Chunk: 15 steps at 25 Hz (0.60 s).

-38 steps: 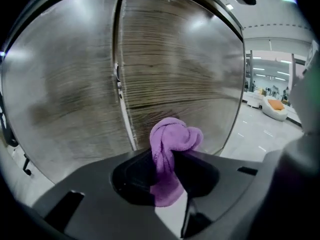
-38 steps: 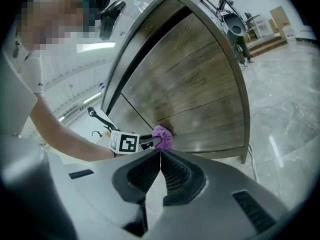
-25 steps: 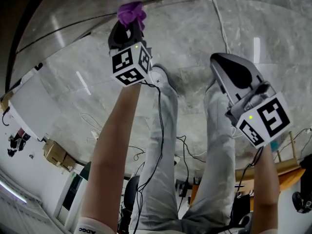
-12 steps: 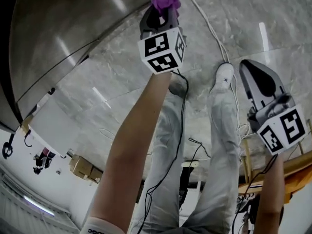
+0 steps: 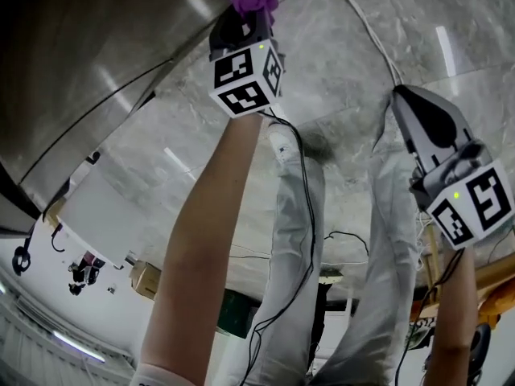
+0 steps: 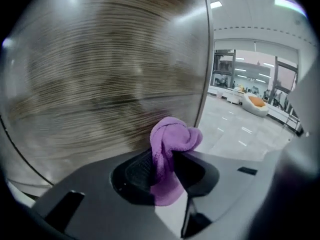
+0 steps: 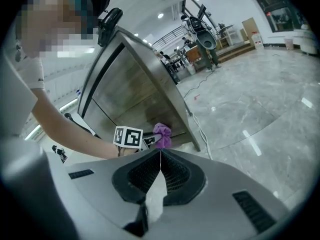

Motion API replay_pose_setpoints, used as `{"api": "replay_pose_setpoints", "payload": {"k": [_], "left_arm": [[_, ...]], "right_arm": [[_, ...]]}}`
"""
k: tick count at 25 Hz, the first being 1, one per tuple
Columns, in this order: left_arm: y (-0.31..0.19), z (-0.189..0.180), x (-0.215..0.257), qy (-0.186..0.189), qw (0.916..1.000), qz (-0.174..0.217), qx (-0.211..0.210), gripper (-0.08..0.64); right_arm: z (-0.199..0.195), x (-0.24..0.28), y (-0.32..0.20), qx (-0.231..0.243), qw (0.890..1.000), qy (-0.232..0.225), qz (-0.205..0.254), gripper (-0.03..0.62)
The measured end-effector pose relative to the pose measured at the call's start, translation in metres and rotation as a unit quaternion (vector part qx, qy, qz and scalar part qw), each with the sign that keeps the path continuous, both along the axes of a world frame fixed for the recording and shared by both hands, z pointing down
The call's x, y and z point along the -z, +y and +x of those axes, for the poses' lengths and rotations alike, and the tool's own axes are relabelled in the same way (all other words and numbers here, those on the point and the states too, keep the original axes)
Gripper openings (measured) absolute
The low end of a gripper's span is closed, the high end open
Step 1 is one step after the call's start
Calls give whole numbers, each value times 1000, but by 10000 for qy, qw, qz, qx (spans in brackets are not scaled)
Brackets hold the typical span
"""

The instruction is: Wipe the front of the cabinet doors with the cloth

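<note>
The left hand-held gripper (image 6: pixel 162 170) is clamping the purple cloth (image 6: pixel 173 136) between its jaws, and a bunched end of the cloth is sticking out past the tips toward the cabinet door (image 6: pixel 100 79). The cloth is standing at the lower part of the door front, close to its right edge, where the wood grain is meeting the metal frame. In the right gripper view it is looking pressed to the door, but I cannot tell for sure whether it is really touching. The right hand-held gripper (image 7: pixel 160 170) is empty, its jaws are lying together in a thin line, and it is hanging well apart from the cabinet, above the marble floor (image 5: pixel 346 79).

I am judging that the wiping step is in hand, with the work now at the bottom corner of the door. The next move is asking for the cloth to be pressed flat against the front and drawn across the grain toward the parts not yet covered, with the grip firm so the cloth is not slipping out
</note>
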<state>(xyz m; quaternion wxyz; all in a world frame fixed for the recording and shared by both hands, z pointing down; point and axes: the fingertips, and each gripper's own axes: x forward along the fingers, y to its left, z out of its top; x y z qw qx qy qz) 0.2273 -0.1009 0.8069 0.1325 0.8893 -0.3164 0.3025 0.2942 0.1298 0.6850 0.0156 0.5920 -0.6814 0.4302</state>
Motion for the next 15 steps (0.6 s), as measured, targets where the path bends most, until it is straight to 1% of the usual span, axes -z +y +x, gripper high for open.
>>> {"api": "replay_pose_setpoints", "payload": {"k": [4,8,10,11,13,15], "left_arm": [[-21,-65,-5,-313,9994,134,32,112],[-40,-123,-3,-490,9981,259,255,112],[-48,-155,-4,-564,9967,265,521,112],[-53,-173,-4,-594,9953,245,726,112],[-65,-214,-1,-661,9905,208,1191,112],[-77,-253,5,-743,9853,229,1524,112]], "right_arm": [[-37,3,-26,233,9996,43,147,28],[-71,-4,-34,536,9985,51,117,28],[-86,-6,-37,720,9973,77,101,28],[-93,-5,-39,807,9966,92,105,28],[-108,0,-46,952,9953,106,121,28],[-121,6,-56,1110,9936,134,136,28]]}}
